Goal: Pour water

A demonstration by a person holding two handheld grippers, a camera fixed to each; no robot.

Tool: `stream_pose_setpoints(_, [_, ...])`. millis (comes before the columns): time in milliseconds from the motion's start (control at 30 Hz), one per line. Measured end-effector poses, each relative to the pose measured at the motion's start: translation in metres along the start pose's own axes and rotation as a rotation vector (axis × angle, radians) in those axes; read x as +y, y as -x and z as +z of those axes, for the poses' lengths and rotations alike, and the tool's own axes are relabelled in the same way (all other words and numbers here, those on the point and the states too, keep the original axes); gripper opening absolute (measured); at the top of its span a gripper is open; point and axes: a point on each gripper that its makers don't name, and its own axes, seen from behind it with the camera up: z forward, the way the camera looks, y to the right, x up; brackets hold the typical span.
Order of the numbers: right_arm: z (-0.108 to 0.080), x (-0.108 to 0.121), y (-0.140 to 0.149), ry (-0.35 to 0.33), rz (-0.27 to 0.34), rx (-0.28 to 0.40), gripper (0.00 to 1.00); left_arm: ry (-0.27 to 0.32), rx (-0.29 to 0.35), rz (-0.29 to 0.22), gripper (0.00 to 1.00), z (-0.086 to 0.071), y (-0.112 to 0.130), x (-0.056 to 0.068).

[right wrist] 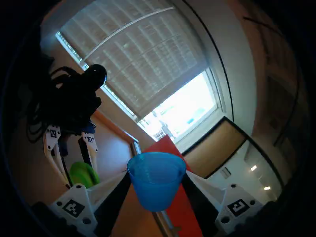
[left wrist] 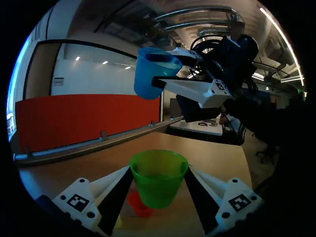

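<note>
Your left gripper [left wrist: 158, 173] clasped the green cup [left wrist: 158, 185]; your right gripper [right wrist: 156, 173] clasped the blue cup [right wrist: 156, 189] (held higher). Pour seemingly hadn't started; tilting was next.

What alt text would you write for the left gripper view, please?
The left tool holds a green cup upright over a wooden table. Higher up, the right tool holds a blue cup, tilted toward the camera.
</note>
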Motion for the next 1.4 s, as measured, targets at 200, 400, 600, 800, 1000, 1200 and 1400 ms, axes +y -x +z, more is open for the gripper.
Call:
stream_pose_setpoints(200, [-0.004, -0.003, 0.002, -0.013, 0.189, 0.006, 0.89, -0.005, -0.004, 0.007, 0.86, -0.001, -0.001, -0.001])
stream_pose_setpoints(400, [-0.006, -0.004, 0.005, -0.017, 0.38, 0.011, 0.89, -0.009, -0.006, 0.009, 0.86, -0.002, -0.005, -0.002])
stream_pose_setpoints(600, [-0.008, -0.002, 0.007, -0.026, 0.565, 0.023, 0.89, -0.015, -0.011, 0.015, 0.86, -0.003, -0.005, -0.004])
stream_pose_setpoints(800, [-0.01, -0.005, 0.009, -0.05, 0.694, 0.014, 0.89, -0.014, -0.021, 0.016, 0.86, -0.003, -0.004, -0.006])
stream_pose_setpoints(1000, [-0.014, -0.008, 0.015, -0.054, 0.728, 0.001, 0.89, -0.02, -0.034, 0.024, 0.86, -0.007, -0.004, -0.009])
stream_pose_setpoints(1200, [-0.02, -0.012, 0.025, -0.053, 0.74, -0.021, 0.89, -0.031, -0.054, 0.03, 0.86, -0.011, -0.001, -0.014])
stream_pose_setpoints(1400, [-0.029, -0.015, 0.043, -0.046, 0.74, -0.055, 0.89, -0.042, -0.08, 0.043, 0.86, -0.016, 0.004, -0.019])
